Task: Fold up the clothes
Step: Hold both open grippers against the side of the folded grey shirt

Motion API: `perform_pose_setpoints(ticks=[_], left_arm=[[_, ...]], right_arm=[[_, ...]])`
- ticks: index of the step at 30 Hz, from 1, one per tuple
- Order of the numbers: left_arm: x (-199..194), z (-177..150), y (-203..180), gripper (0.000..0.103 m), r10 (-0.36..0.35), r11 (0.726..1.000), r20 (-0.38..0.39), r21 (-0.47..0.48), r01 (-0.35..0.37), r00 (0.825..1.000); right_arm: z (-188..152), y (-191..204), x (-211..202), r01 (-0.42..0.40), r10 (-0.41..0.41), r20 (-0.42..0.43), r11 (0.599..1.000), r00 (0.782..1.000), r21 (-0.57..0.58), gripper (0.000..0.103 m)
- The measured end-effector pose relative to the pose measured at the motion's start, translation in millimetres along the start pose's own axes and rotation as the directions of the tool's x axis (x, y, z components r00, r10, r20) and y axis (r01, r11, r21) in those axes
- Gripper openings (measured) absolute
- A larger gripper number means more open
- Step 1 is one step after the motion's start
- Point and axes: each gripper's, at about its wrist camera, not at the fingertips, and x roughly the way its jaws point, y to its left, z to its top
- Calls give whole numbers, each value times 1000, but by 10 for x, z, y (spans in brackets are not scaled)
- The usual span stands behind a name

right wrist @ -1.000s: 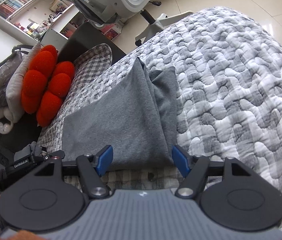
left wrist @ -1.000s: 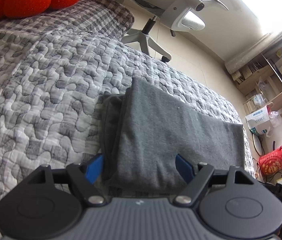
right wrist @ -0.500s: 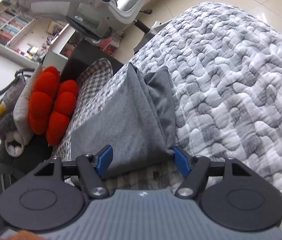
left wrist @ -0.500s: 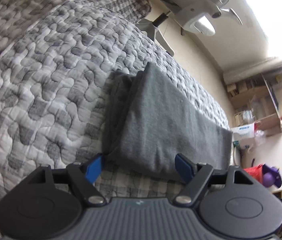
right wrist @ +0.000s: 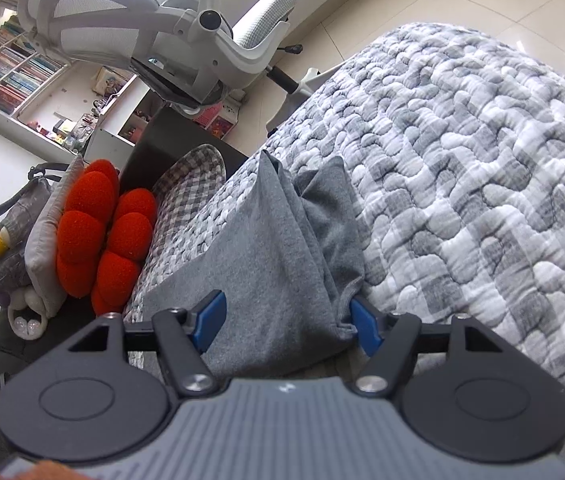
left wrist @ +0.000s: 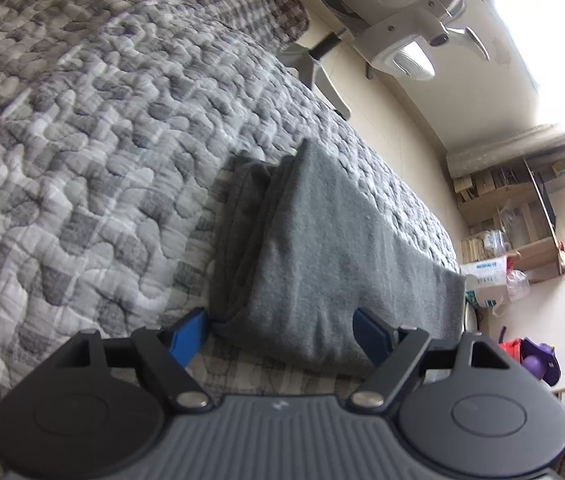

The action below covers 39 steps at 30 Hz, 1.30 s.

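A grey garment lies folded into a long strip on a grey quilted bedspread. My left gripper is open, its blue-padded fingers either side of one near end of the strip. My right gripper is open too, its fingers straddling the other end of the garment. Neither gripper pinches the cloth. The garment's folded layers show along one long side in both views.
A white office chair stands beside the bed. A red lobed cushion and a checked pillow lie at the bed's head. Wooden shelves and clutter stand past the bed's edge.
Both grippers have tilted and drawn in closer to the garment's ends. The garment itself has not moved. Both grippers stay open.
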Motion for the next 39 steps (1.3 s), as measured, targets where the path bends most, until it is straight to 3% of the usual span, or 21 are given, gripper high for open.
perform_pose_setpoints(ticks=[16,23,39], left_arm=[[-13,28,30,81,13,1000,6,14,-13,1000],[-16,35,49,81,5,1000,-1,1,-5,1000],[50,76,-3,85,0,1000,-10,20,0,1000]], right_arm=[[10,0,-1,-1,1,7,1000,1000,16,71],[47,19,-27,44,-45,-89,999,995,-18,68],[69,-26,-29,24,-25,-80,1000,996,-13,69]])
